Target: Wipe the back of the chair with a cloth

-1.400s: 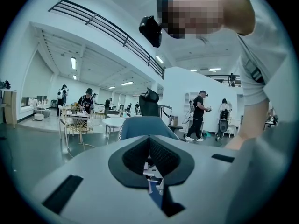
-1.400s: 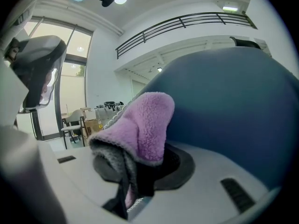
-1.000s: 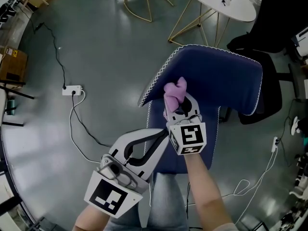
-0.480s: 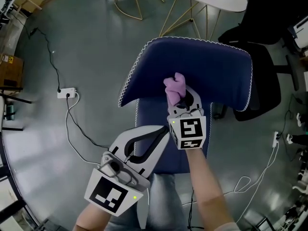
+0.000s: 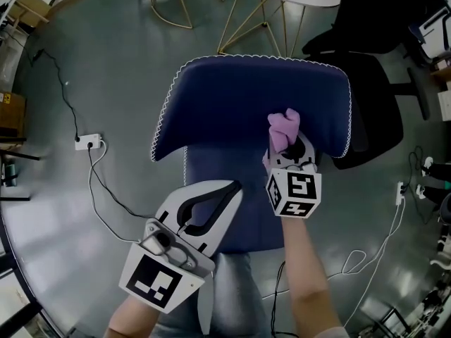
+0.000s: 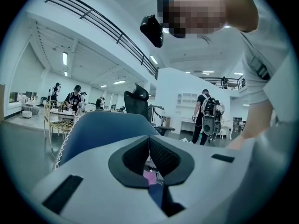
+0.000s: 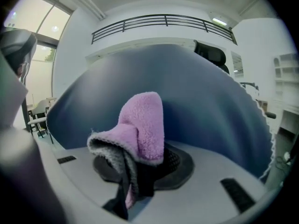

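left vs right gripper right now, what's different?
The right gripper is shut on the pink cloth; the left gripper is shut on nothing. The right gripper is up at the chair back, cloth toward it; the left gripper sits nearer the person, short of the back. Both are white with a marker cube.

The head view looks steeply down on the chair — the right gripper view faces its back close up, the left gripper view from farther off; all three share it.
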Demonstrator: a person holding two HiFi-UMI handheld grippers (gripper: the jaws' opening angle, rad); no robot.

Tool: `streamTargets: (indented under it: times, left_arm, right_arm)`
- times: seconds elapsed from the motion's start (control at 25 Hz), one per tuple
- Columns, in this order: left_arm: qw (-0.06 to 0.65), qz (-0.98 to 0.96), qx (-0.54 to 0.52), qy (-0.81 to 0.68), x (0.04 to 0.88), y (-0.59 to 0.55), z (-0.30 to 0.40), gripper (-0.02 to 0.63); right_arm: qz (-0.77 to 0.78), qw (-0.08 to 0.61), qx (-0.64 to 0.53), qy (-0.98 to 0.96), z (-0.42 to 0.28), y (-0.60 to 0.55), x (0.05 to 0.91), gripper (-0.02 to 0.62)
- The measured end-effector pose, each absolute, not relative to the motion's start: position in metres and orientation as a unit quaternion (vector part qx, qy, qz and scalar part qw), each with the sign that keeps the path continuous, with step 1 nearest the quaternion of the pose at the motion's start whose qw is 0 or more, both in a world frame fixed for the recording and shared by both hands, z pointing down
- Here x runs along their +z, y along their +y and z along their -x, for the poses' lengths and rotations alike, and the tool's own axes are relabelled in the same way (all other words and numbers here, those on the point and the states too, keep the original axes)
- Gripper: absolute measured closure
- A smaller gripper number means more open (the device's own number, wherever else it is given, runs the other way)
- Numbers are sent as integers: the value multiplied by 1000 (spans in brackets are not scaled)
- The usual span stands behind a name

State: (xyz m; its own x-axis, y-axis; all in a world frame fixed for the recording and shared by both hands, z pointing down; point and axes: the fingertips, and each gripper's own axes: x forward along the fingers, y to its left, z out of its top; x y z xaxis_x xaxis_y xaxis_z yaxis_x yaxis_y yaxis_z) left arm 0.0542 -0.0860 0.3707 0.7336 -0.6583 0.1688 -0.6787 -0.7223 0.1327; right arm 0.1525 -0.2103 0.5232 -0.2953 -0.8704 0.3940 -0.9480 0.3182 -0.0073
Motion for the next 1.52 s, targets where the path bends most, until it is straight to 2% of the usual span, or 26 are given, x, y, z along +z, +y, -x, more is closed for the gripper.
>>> streamTargets:
  times: [0.68,1.52]
  left_arm:
    - [99,-937,50,-332,369,-78,-89,591]
    - [107,-941,40,-320,379,-88,-102,591]
  right_arm:
    - [-660,156,135,-722,-264,-187,519,477]
    - [-678,126,83,-719,-259,-186,527,476]
